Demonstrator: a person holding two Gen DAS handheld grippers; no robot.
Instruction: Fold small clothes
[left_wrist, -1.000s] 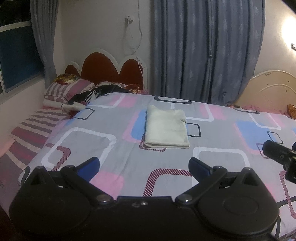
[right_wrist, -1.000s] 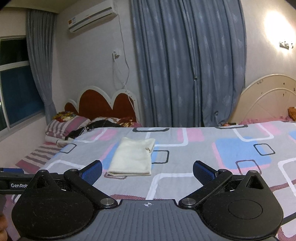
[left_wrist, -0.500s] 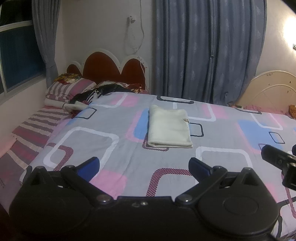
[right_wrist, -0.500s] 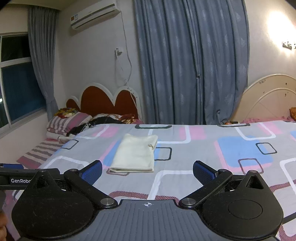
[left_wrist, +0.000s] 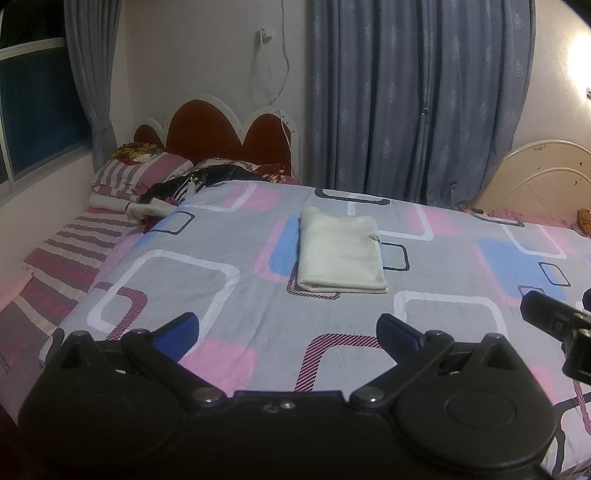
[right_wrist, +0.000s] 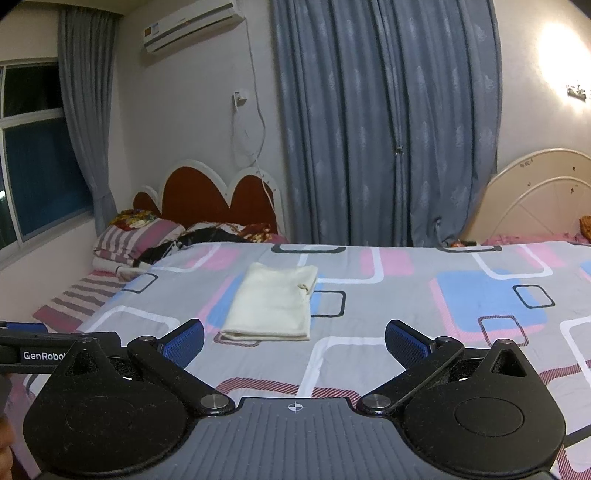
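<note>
Premises: a home bedroom. A bed (left_wrist: 229, 295) with patterned sheet, scalloped headboard (right_wrist: 218, 195), striped pillows (left_wrist: 144, 177), full-length curtains (right_wrist: 388, 129), and wall air conditioner (right_wrist: 192, 27).

- the left tool (left_wrist: 287, 330) has drawn back from the folded cream garment (left_wrist: 340, 251), which now sits a little lower and further right in its view than a second ago.
- the right tool (right_wrist: 294, 338) has lifted and tipped upward over the second: more wall and curtain show, and the bed (right_wrist: 406, 306) lies lower in its view.
- the right tool's tip, seen from the left wrist, has crept leftward.
</note>
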